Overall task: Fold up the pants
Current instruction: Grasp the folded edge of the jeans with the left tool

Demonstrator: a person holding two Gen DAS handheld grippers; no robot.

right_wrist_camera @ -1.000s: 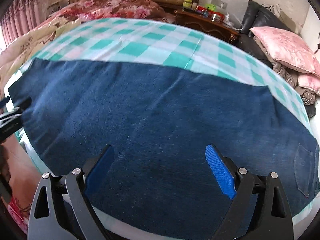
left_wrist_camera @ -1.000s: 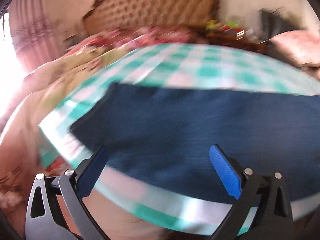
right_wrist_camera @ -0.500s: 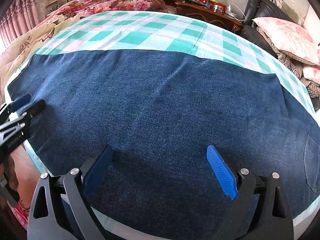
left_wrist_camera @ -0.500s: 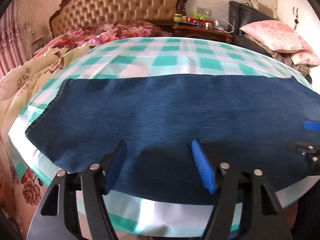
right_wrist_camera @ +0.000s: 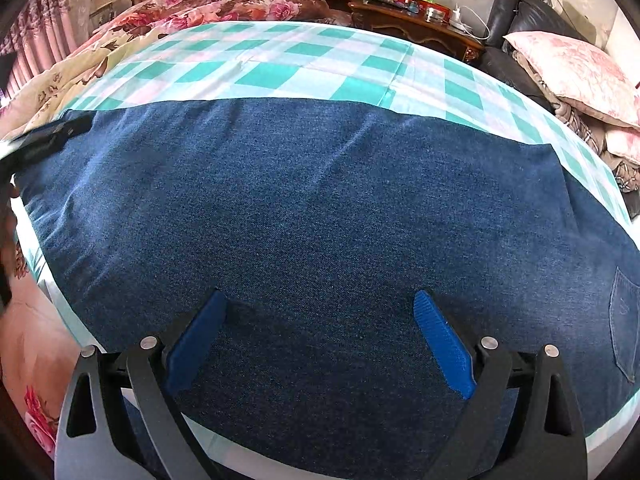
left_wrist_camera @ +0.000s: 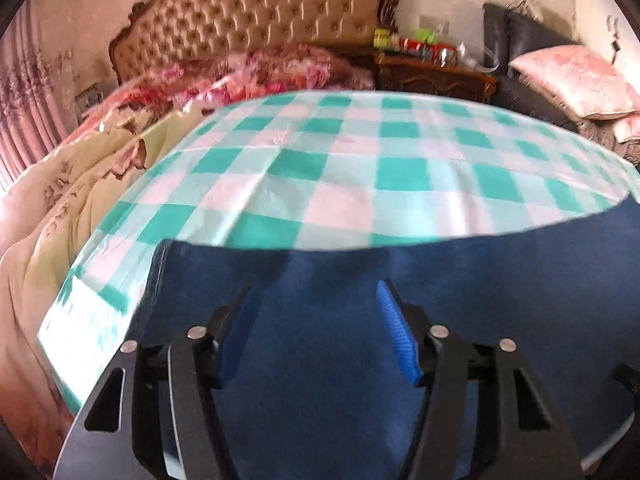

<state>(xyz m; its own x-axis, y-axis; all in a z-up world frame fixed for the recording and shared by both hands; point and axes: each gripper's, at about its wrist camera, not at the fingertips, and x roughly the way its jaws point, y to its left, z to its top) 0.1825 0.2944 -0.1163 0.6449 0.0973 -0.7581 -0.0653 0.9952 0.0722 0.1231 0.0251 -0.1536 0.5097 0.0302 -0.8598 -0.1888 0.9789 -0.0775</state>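
The pants (right_wrist_camera: 320, 216), dark blue denim, lie spread flat across the checked sheet (right_wrist_camera: 280, 68) and fill the middle and lower part of the right wrist view; a back pocket (right_wrist_camera: 624, 328) shows at the lower right edge. In the left wrist view, which is blurred, the pants (left_wrist_camera: 440, 272) take up the lower centre and right, their end near the lower left

The right gripper (right_wrist_camera: 320, 340) sits at the bottom centre of its frame, jaws released and wide apart over the denim, holding nothing. The left gripper (left_wrist_camera: 320, 328) is at the bottom centre of its own frame, jaws also released, a narrower gap, with denim below and between them; whether they touch the cloth I cannot tell. It also shows as a dark shape at the left edge of the right view (right_wrist_camera: 44, 140), by the end of the pants

Beyond the sheet, a floral quilt (right_wrist_camera: 224, 4) lies at the upper left, a tufted headboard (left_wrist_camera: 256, 20) behind it, a wooden nightstand (right_wrist_camera: 416, 24) at the upper centre, and a pink pillow (right_wrist_camera: 576, 72) at the upper right
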